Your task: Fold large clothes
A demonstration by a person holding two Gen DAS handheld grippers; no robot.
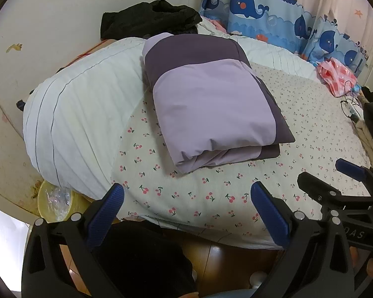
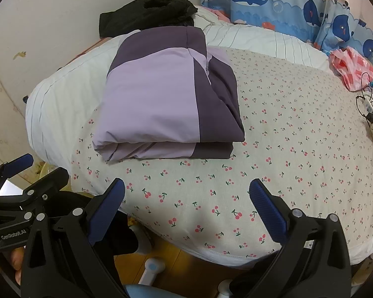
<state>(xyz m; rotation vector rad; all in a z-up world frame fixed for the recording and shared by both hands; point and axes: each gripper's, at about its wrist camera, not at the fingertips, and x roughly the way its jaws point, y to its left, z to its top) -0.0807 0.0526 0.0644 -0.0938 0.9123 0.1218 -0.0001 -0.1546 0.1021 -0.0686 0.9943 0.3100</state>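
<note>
A folded purple garment (image 1: 209,104) with light and dark panels lies in a neat rectangle on the cherry-print bed sheet (image 1: 298,134). It also shows in the right wrist view (image 2: 161,101). My left gripper (image 1: 186,198) is open and empty, held back over the bed's near edge, apart from the garment. My right gripper (image 2: 186,196) is open and empty, also back at the near edge. The right gripper (image 1: 340,173) shows at the right of the left wrist view, and the left gripper (image 2: 27,171) at the left of the right wrist view.
A white striped duvet (image 1: 69,114) lies left of and behind the garment. A black garment (image 1: 149,17) lies at the back by the wall. A pink bag (image 1: 335,77) and cables sit at the right. A whale-print curtain (image 1: 273,7) hangs behind. A yellow basin (image 1: 52,203) stands on the floor.
</note>
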